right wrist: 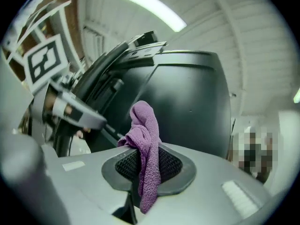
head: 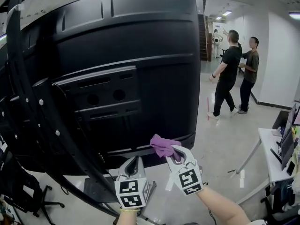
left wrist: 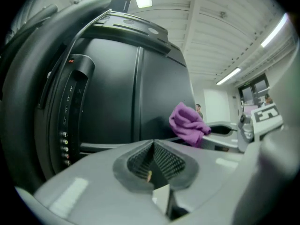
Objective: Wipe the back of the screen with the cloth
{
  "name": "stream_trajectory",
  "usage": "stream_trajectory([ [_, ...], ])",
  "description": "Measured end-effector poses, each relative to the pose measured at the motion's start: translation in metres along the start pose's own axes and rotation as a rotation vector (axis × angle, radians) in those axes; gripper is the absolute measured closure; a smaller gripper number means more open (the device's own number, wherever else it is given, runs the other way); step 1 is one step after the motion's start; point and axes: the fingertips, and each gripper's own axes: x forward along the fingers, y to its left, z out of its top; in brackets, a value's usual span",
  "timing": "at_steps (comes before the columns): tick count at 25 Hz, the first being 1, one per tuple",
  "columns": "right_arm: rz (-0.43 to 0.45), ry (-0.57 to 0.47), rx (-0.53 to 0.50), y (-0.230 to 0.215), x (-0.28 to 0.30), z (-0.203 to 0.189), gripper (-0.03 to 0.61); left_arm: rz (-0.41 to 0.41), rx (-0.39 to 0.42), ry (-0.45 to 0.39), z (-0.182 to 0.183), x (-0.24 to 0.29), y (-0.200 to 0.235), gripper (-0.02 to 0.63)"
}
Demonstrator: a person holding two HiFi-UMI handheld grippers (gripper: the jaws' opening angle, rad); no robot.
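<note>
1. The screen (head: pixel 140 46) fills most of the head view with its black back towards the camera. A black frame (head: pixel 35 111) studded with screws runs down its left side.
2. The right gripper (head: pixel 175 154) is clamped on the purple cloth (head: pixel 163 145). Its own view shows both ribbed pads pressed onto the fabric.
3. A bunched part of the cloth stands up past the jaw tips. A narrower tail hangs back between the jaws towards the gripper's body.
4. In the head view the bunch lies over the screen's lower edge, right of centre. Whether it touches the back cannot be told from any view.
5. The left gripper (head: pixel 135 162) has its jaws closed together, and there is nothing between them.
6. It sits just left of the right gripper, below the screen's lower edge, and points up at it. It is clear of the cloth.
7. In the left gripper view the cloth shows up and to the right of the jaws, in front of the screen's lower part. A column of sockets (left wrist: pixel 64 146) runs down the left of the back.
8. Two people (head: pixel 232 74) stand on the floor to the right, well apart from the screen. A white desk (head: pixel 269 149) stands at the right edge.
</note>
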Motion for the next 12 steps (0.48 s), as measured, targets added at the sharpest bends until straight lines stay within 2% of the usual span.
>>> stream_trajectory([
  [2, 0.005, -0.064, 0.201, 0.004, -0.012, 0.01, 0.518, -0.013, 0.005, -0.013, -0.003, -0.006, -0.002, 0.606],
  [5, 0.006, -0.127, 0.37, 0.016, -0.025, 0.017, 0.518, -0.014, -0.016, -0.006, -0.011, -0.014, -0.001, 0.606],
  [7, -0.002, -0.125, 0.41, 0.028, -0.034, 0.013, 0.52, -0.013, -0.033, -0.006, -0.017, -0.022, -0.001, 0.606],
  [12, -0.022, -0.085, 0.411, 0.046, -0.044, 0.001, 0.523, -0.026, -0.044, -0.007, -0.031, -0.029, 0.002, 0.606],
])
